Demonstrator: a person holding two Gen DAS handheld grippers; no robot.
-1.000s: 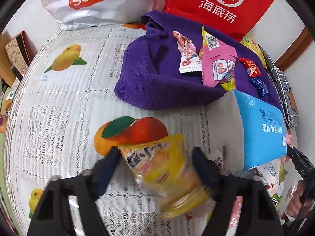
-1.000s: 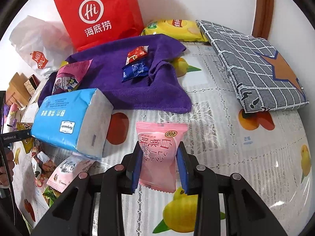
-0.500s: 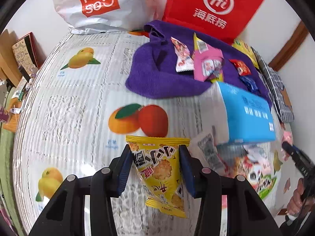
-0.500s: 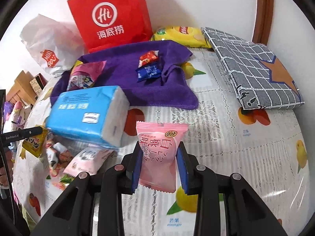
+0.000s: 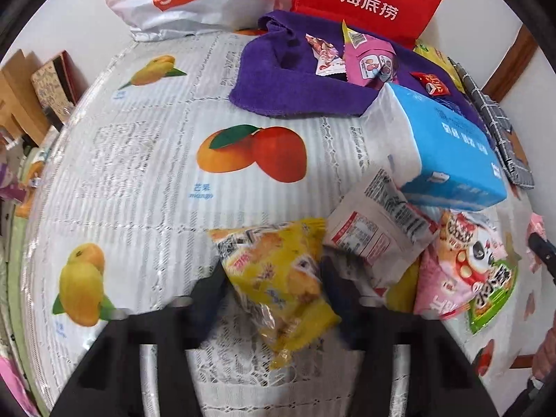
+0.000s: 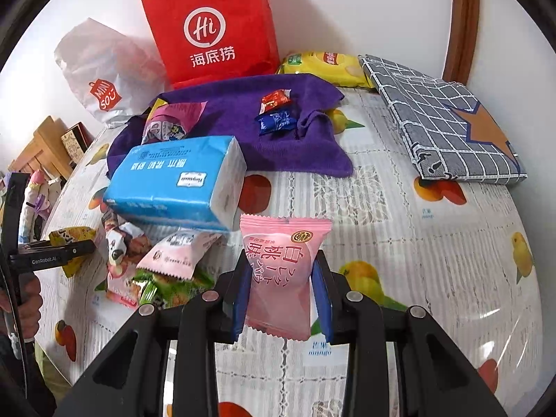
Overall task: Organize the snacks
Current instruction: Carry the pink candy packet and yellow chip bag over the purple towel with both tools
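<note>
My left gripper (image 5: 274, 281) is shut on a yellow snack packet (image 5: 274, 257), held just above the fruit-print tablecloth (image 5: 139, 180), beside a pile of snack packets (image 5: 382, 229). My right gripper (image 6: 281, 278) is shut on a pink peach-candy packet (image 6: 281, 253), held over the tablecloth (image 6: 434, 260) in front of a blue tissue pack (image 6: 173, 180). A purple towel (image 6: 236, 118) farther back carries a red candy (image 6: 274, 99), a blue candy (image 6: 276, 121) and a pink packet (image 6: 170, 121). At the left of the right wrist view, the left gripper (image 6: 66, 252) shows with its yellow packet (image 6: 71, 234).
A red paper bag (image 6: 212, 24) and a white plastic bag (image 6: 104, 76) stand against the back wall. A yellow chip bag (image 6: 323, 66) and a folded grey checked cloth (image 6: 444, 118) lie at the back right. Cardboard boxes (image 5: 31, 97) sit beyond the table's left edge.
The left jaws closed on the yellow packet and that gripper drew back from the towel, bringing the snack pile into view. The right gripper drew back too, still gripping the pink packet.
</note>
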